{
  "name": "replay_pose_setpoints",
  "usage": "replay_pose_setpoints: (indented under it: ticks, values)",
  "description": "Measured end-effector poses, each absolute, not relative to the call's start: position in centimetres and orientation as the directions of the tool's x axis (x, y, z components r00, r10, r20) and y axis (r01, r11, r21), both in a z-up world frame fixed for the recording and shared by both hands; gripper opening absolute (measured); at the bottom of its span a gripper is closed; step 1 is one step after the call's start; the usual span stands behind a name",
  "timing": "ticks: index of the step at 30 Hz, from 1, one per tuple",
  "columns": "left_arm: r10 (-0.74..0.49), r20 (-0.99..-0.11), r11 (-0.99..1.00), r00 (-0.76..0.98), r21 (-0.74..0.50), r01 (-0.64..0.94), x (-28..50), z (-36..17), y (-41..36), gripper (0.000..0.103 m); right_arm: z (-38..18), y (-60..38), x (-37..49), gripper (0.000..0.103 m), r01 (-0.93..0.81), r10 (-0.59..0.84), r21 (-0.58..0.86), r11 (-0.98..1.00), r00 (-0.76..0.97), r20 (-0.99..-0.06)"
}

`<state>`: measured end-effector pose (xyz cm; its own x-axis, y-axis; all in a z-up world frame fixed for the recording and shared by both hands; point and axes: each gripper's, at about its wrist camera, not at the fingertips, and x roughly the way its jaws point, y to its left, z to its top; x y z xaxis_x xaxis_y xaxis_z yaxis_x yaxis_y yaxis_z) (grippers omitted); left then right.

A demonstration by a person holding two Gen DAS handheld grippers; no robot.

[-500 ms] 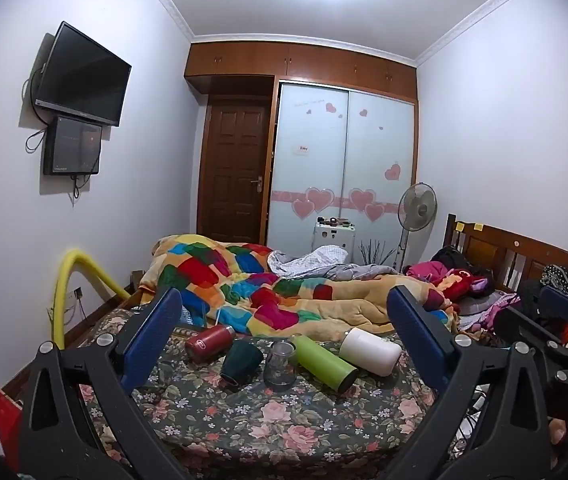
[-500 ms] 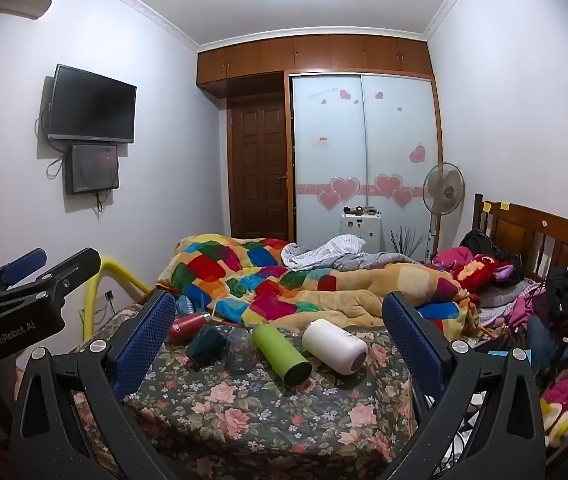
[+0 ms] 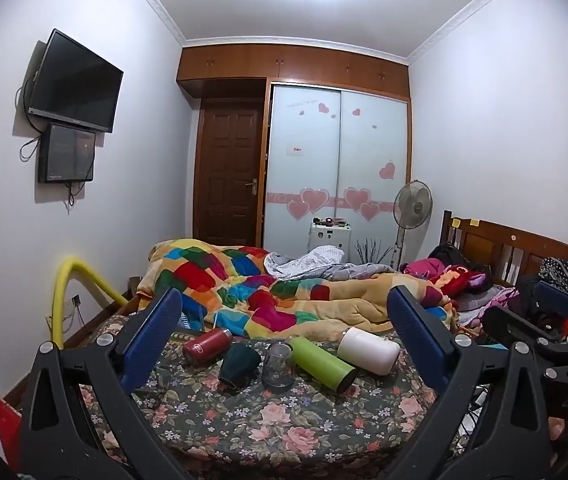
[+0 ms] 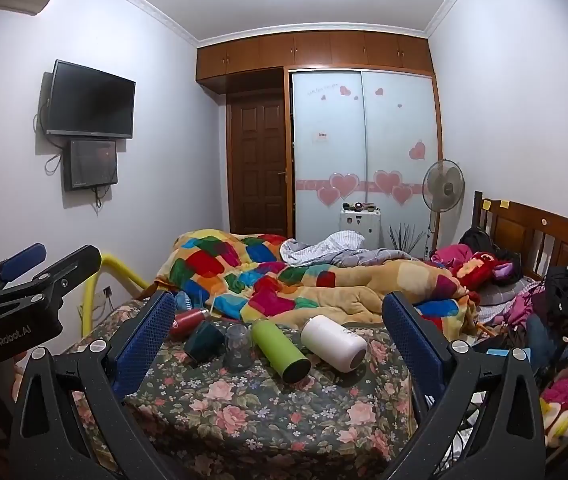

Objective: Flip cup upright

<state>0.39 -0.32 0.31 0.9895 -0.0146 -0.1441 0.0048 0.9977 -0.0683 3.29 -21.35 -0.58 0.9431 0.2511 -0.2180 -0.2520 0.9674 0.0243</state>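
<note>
Several cups and bottles lie on the floral bedspread (image 3: pixel 276 432): a red flask (image 3: pixel 206 346), a dark green cup (image 3: pixel 239 367) on its side, a clear glass (image 3: pixel 278 367) standing mouth down, a green bottle (image 3: pixel 321 364) and a white bottle (image 3: pixel 367 350). The same row shows in the right wrist view: dark green cup (image 4: pixel 203 342), glass (image 4: pixel 238 347), green bottle (image 4: pixel 280 350), white bottle (image 4: pixel 333 343). My left gripper (image 3: pixel 284 338) is open and empty, well short of them. My right gripper (image 4: pixel 278 334) is open and empty, also held back.
A crumpled patchwork quilt (image 3: pixel 268 292) lies right behind the row. A wooden headboard (image 3: pixel 523 248) and piled clothes are on the right. A yellow tube (image 3: pixel 72 284) stands at the bed's left edge. The other gripper shows at the left of the right wrist view (image 4: pixel 24 292).
Both views sit slightly closer to the row of cups, which has shifted a little in frame. Nothing on the bed has moved and both grippers stay open.
</note>
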Motion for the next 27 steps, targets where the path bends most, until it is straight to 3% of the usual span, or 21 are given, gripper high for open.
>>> replay_pose_setpoints:
  ticks: [27]
  values:
    - [-0.002,-0.147,0.998,0.989,-0.069,-0.009,0.81,-0.18,-0.49,0.103,-0.62,-21.0,3.48,0.103,-0.251,0.25,0.024,0.968,0.943,-0.221]
